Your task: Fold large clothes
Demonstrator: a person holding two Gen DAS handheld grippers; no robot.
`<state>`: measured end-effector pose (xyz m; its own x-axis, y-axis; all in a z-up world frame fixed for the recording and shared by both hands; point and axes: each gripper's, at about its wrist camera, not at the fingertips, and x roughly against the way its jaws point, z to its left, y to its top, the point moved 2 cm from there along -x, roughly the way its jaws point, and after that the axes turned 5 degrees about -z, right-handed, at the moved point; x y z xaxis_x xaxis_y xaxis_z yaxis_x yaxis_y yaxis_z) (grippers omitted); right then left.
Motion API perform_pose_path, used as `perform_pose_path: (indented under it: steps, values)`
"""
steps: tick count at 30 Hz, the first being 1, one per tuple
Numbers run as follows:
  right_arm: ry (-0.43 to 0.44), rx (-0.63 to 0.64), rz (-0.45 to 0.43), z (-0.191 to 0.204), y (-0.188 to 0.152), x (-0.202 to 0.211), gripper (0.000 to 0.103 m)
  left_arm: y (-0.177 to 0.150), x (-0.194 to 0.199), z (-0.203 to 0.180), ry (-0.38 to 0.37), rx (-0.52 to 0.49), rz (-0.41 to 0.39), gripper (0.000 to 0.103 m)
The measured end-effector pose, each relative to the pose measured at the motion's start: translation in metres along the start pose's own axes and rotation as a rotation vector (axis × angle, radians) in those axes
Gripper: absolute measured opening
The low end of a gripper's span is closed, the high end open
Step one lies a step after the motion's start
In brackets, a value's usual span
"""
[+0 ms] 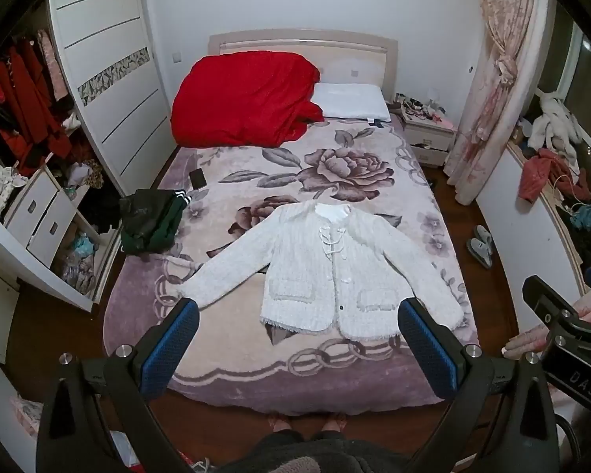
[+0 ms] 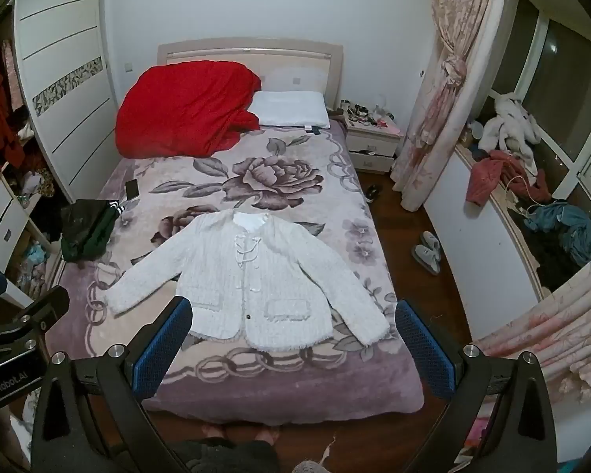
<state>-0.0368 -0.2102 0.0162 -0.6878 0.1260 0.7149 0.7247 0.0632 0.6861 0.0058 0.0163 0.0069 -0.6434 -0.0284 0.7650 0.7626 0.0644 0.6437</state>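
White jacket [image 1: 327, 272] spread flat on floral bed [image 1: 256, 374], sleeves out, beyond and between fingertips, left gripper [image 1: 297, 323] wide apart, holding nothing, right gripper [image 2: 293, 323] likewise wide, empty, dark folded clothes [image 1: 149, 224] far left.

left gripper [image 2: 15, 339]: "GenRobot.AI" | right gripper [image 1: 563, 339]: "DAS"

Jacket [image 1: 327, 272]: lay flat on the bed [image 1: 232, 378], near its foot, sleeves spread to both sides.
Folded clothes [image 1: 151, 224]: lay left of the jacket, at the bed's left edge.
Phone [image 1: 198, 178]: lay just behind the folded clothes.
Blanket [image 1: 244, 98]: sat heaped at the head, left of the pillow [image 1: 352, 100].
Nightstand [image 1: 429, 134]: stood right of the bed's head.
Slippers [image 1: 480, 244]: lay on the floor, right of the bed.
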Motion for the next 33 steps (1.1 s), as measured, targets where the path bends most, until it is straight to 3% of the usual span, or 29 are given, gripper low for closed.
perform_pose_path:
  steps: [15, 21, 23, 25, 27, 32, 33]
  values:
    - [0.006, -0.007, -0.005, -0.002, -0.001, 0.002, 0.103, -0.001, 0.003, -0.002, 0.001, -0.002, -0.006, 0.103]
    - [0.008, -0.016, -0.007, -0.003, -0.001, 0.002, 0.103, 0.009, -0.004, 0.001, 0.021, -0.004, -0.042, 0.103]
    - [0.008, -0.024, -0.002, 0.001, 0.004, 0.004, 0.103, 0.015, -0.018, 0.004, 0.045, -0.015, -0.101, 0.103]
    - [0.025, -0.055, -0.002, 0.002, 0.005, -0.006, 0.103, 0.019, -0.037, 0.006, 0.135, -0.046, -0.164, 0.103]
    - [0.026, -0.087, 0.002, -0.001, 0.007, -0.031, 0.103, 0.019, -0.067, 0.006, 0.174, -0.094, -0.197, 0.103]
    - [-0.026, -0.217, 0.169, -0.027, -0.021, -0.137, 0.103, 0.005, -0.163, 0.010, 0.138, -0.077, -0.124, 0.103]
    - [-0.029, -0.249, 0.183, -0.036, -0.029, -0.154, 0.097, 0.001, -0.192, 0.007, 0.146, -0.071, -0.092, 0.103]
